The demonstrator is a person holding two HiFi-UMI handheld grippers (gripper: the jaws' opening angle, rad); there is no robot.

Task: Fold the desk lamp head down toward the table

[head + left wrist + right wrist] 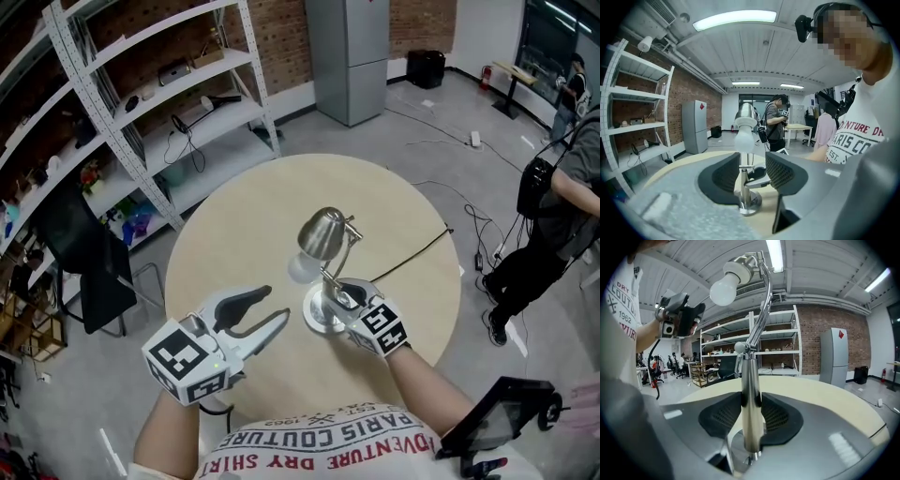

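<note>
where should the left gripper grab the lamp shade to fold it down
Take the metal shade across its rounded sides, coming from the left with the left gripper; the bulb sticks out below, and the right gripper holds the post.

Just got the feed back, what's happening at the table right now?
A person is working on a desk lamp on the round table. The right hand-held gripper clamps the lamp's upright post just above its base. The left hand-held gripper hangs open and empty beside it. The lamp head is not yet folded down.
</note>
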